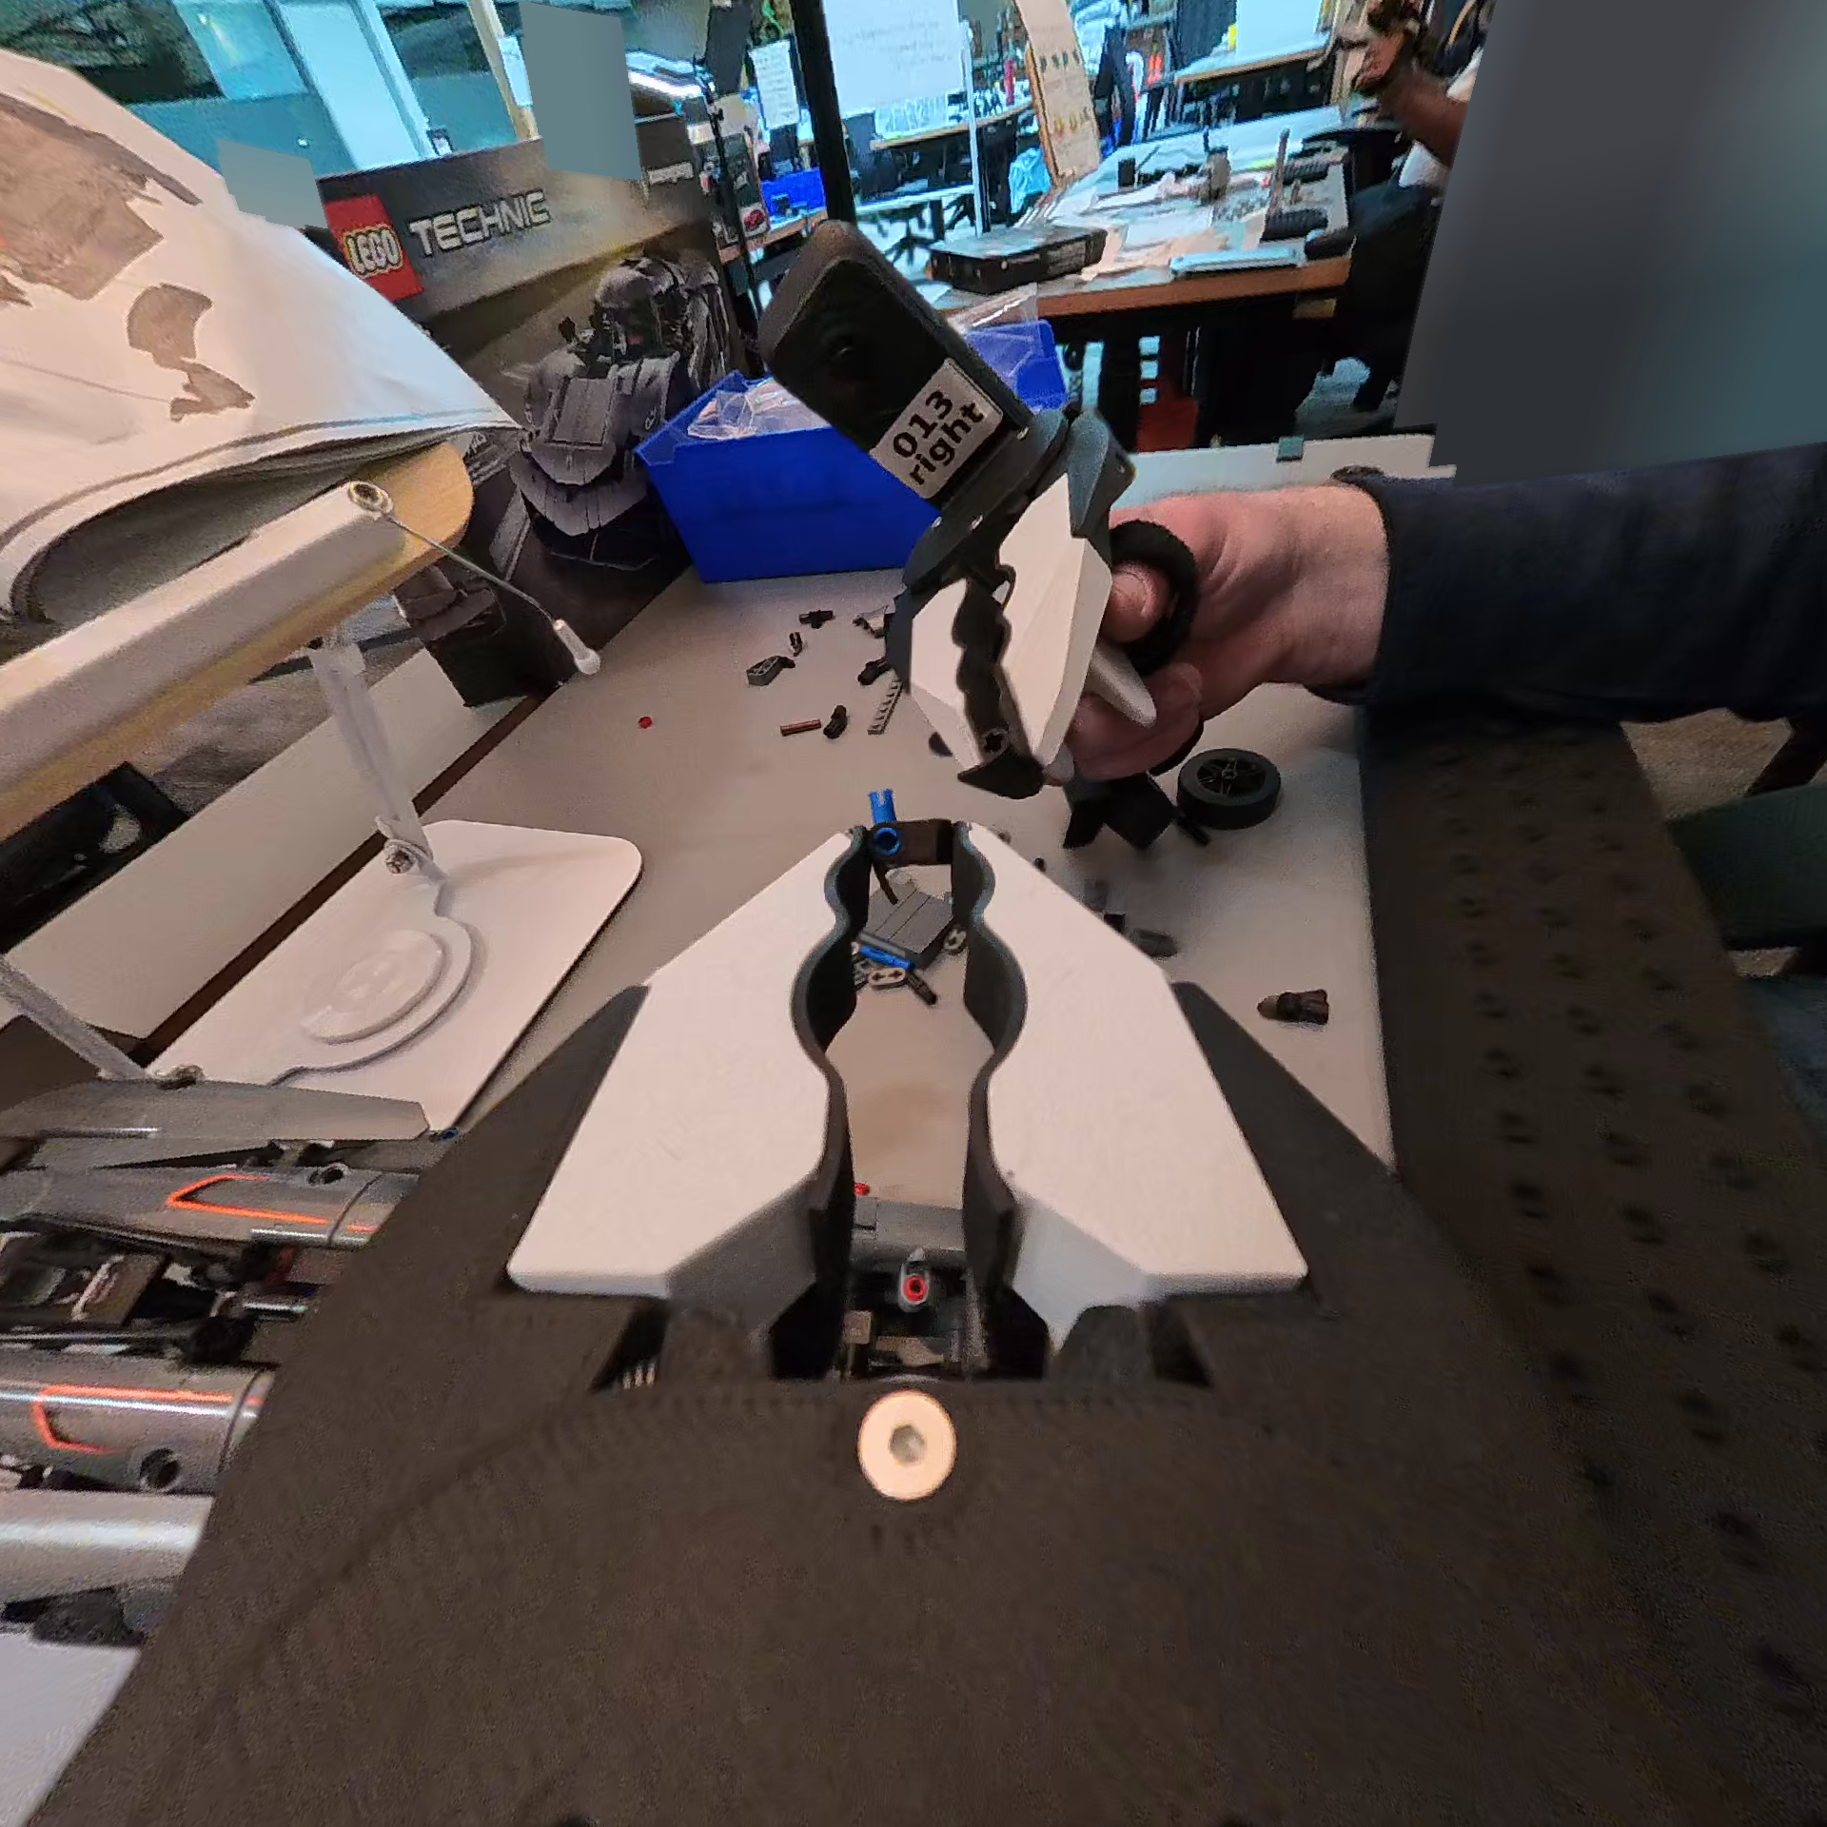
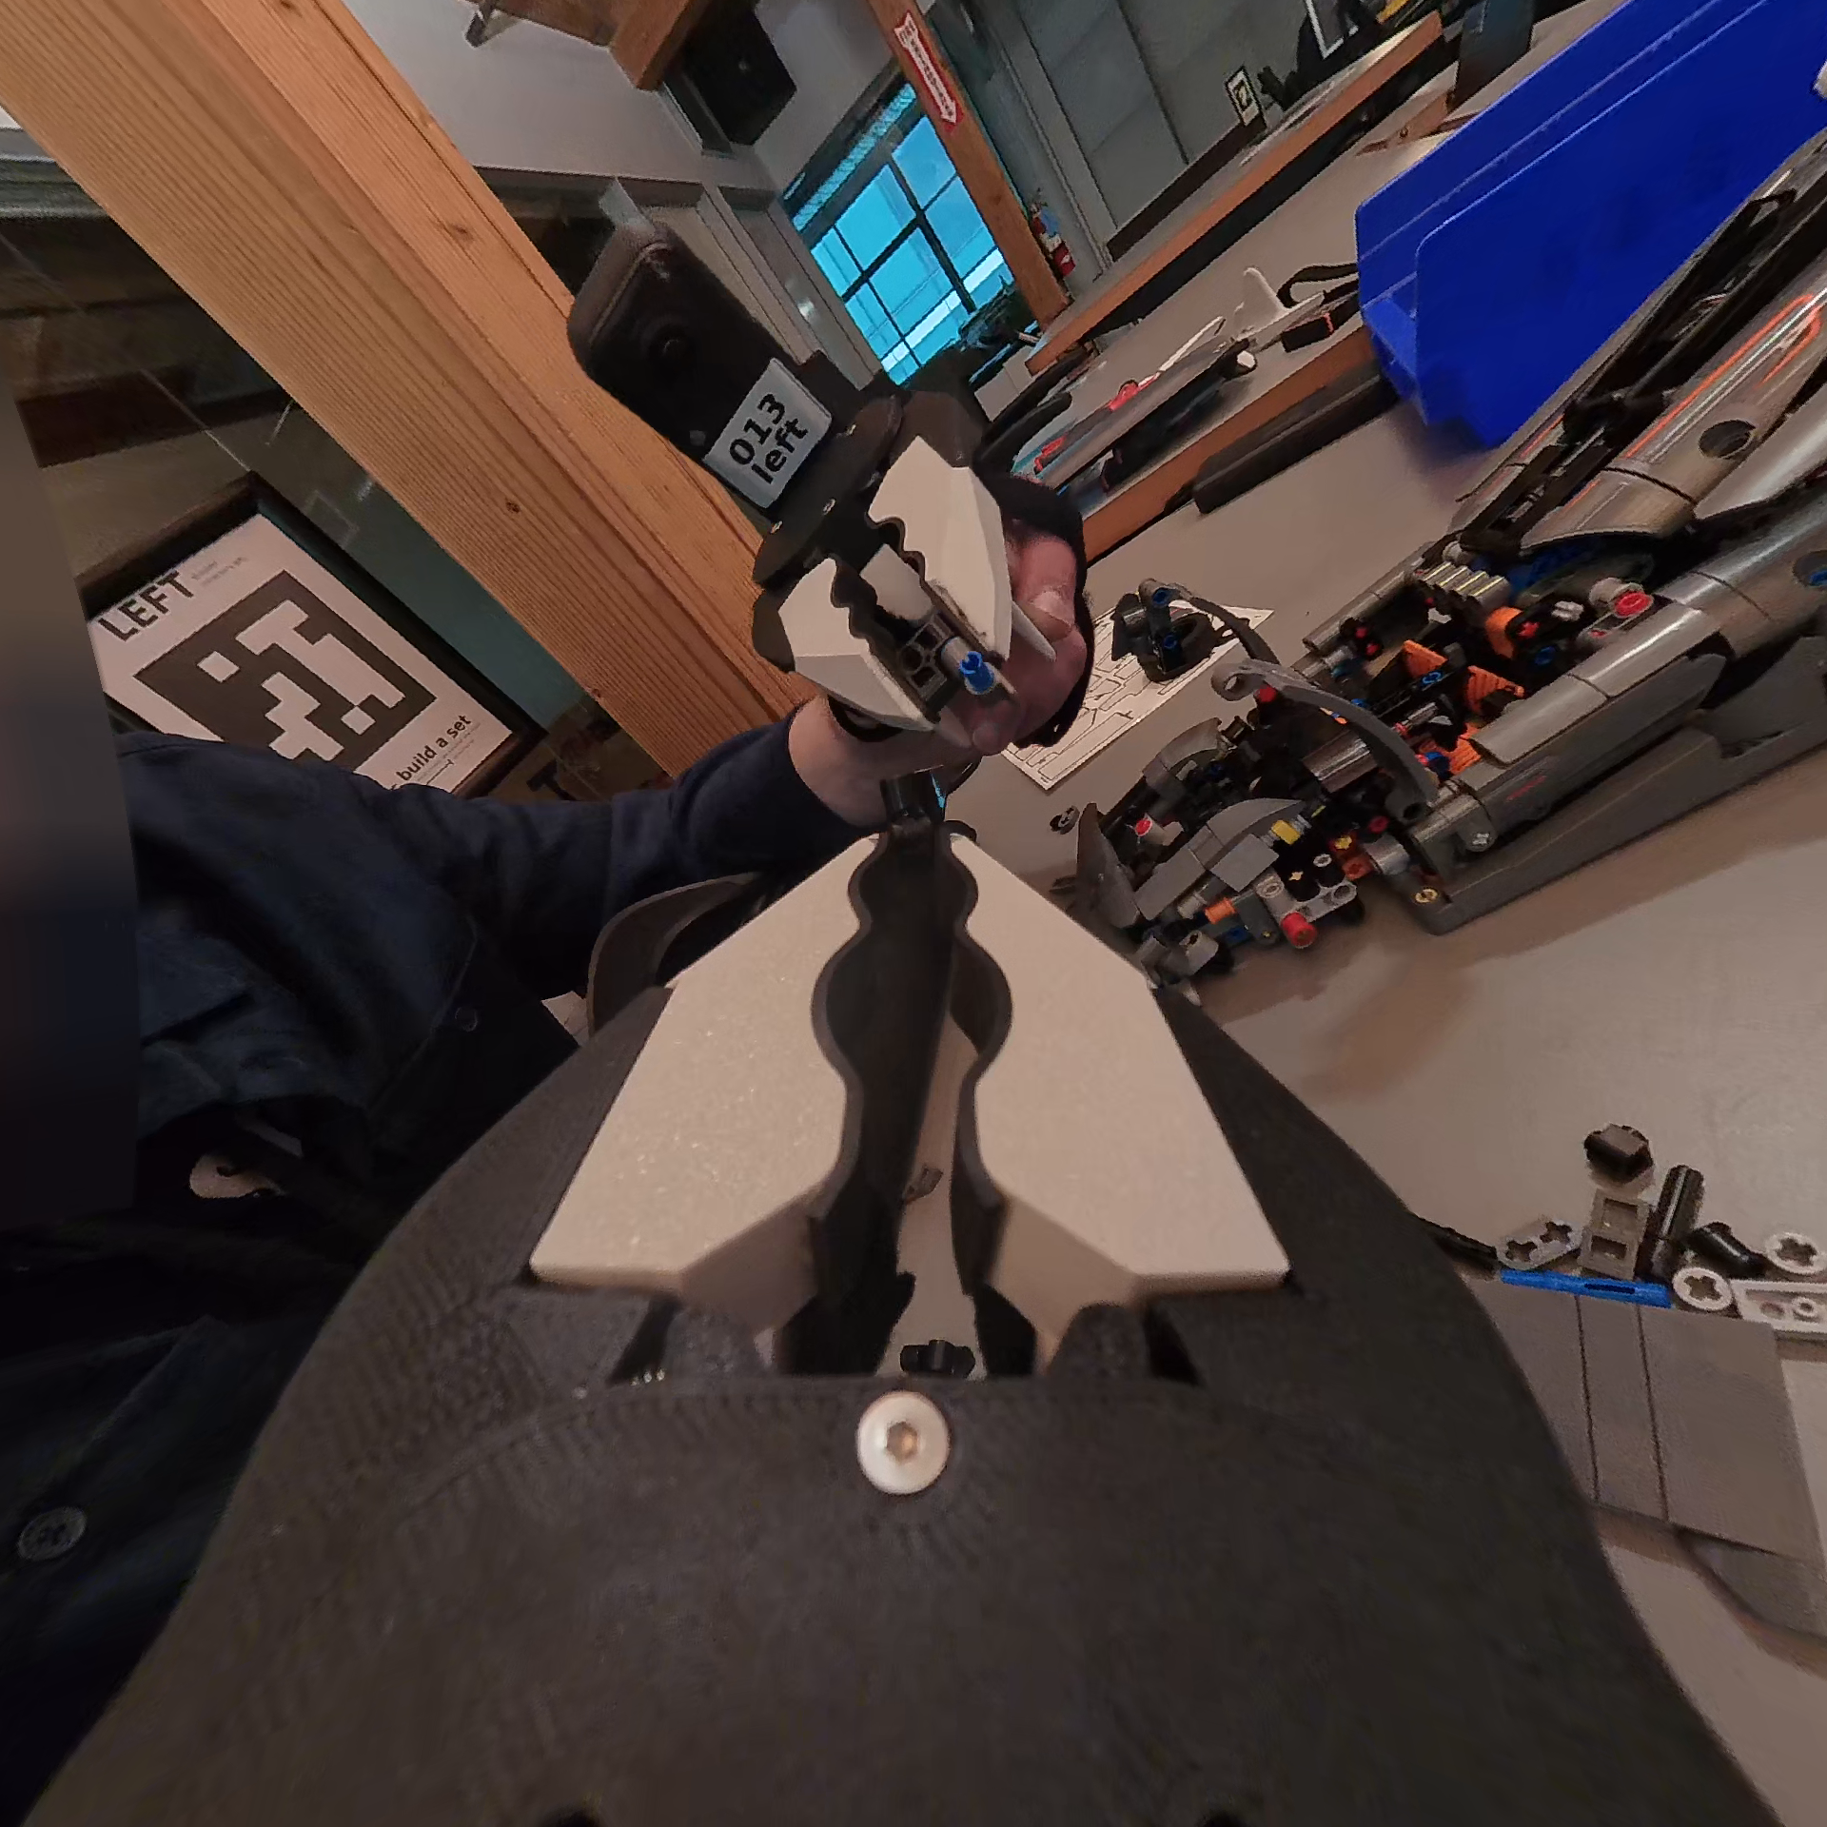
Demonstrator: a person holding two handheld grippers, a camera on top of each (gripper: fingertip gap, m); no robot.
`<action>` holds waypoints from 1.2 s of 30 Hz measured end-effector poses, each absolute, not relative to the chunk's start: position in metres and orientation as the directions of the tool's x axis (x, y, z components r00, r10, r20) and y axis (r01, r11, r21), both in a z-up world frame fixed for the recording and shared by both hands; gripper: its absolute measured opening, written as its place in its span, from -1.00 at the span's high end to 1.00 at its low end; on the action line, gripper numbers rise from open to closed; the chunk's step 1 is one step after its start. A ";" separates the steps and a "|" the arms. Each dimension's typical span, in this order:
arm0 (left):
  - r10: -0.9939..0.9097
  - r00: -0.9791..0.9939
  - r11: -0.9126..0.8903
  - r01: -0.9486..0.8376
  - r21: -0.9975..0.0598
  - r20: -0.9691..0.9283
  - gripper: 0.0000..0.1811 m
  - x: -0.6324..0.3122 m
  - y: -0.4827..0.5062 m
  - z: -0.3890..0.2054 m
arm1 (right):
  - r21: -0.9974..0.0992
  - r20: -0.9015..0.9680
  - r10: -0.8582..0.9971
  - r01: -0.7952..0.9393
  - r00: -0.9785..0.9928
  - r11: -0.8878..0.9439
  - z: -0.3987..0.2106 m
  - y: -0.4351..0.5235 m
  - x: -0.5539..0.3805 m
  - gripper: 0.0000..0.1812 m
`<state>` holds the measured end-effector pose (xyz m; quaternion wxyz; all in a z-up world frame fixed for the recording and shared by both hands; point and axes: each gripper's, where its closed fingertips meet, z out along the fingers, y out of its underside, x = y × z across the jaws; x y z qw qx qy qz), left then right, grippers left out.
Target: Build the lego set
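The left gripper is clamped on a small dark lego beam with a blue pin sticking out, while the right gripper, pinching a little black peg, points straight toward it above the bench.

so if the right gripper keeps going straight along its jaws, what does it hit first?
Most likely the left gripper, or the small dark piece with a blue pin clamped at its tips. It sits dead ahead of the right gripper, though depth is hard to judge.
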<state>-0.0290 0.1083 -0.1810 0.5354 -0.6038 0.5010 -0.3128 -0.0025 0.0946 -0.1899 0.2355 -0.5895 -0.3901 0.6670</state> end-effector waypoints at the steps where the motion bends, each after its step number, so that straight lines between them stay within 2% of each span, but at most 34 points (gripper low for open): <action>1: -0.944 0.301 0.059 -0.257 -0.965 -0.138 0.86 -0.030 0.109 -0.181 | -0.799 -0.601 0.775 0.145 -0.193 -0.584 -0.190 0.095 -0.003 0.94; 10: -0.975 0.203 -0.098 -0.031 -0.995 0.090 0.86 -0.040 0.106 -0.161 | -0.799 -0.602 0.774 0.144 -0.197 -0.584 -0.189 0.094 -0.002 0.94; 19: -0.978 0.143 -0.151 0.032 -0.988 0.154 0.86 -0.043 0.103 -0.155 | -0.803 -0.596 0.779 0.165 -0.195 -0.573 -0.190 0.091 -0.003 0.94; 24: -0.977 0.162 -0.144 -0.031 -0.989 0.137 0.85 -0.042 0.104 -0.166 | -0.828 -0.500 0.854 0.367 -0.142 -0.424 -0.222 0.071 -0.011 0.94; 28: -0.982 0.160 -0.119 -0.104 -0.987 0.101 0.85 -0.034 0.100 -0.175 | -0.782 -0.352 0.926 0.586 -0.135 -0.212 -0.263 0.049 -0.016 0.94; 32: -0.985 0.161 -0.092 -0.165 -0.982 0.066 0.86 -0.028 0.096 -0.183 | -0.710 -0.288 0.940 0.699 -0.181 -0.083 -0.290 0.031 -0.017 0.94; 36: -0.985 0.163 -0.089 -0.191 -0.978 0.057 0.86 -0.026 0.096 -0.188 | -0.670 -0.231 0.952 0.743 -0.201 -0.005 -0.302 0.026 -0.016 0.93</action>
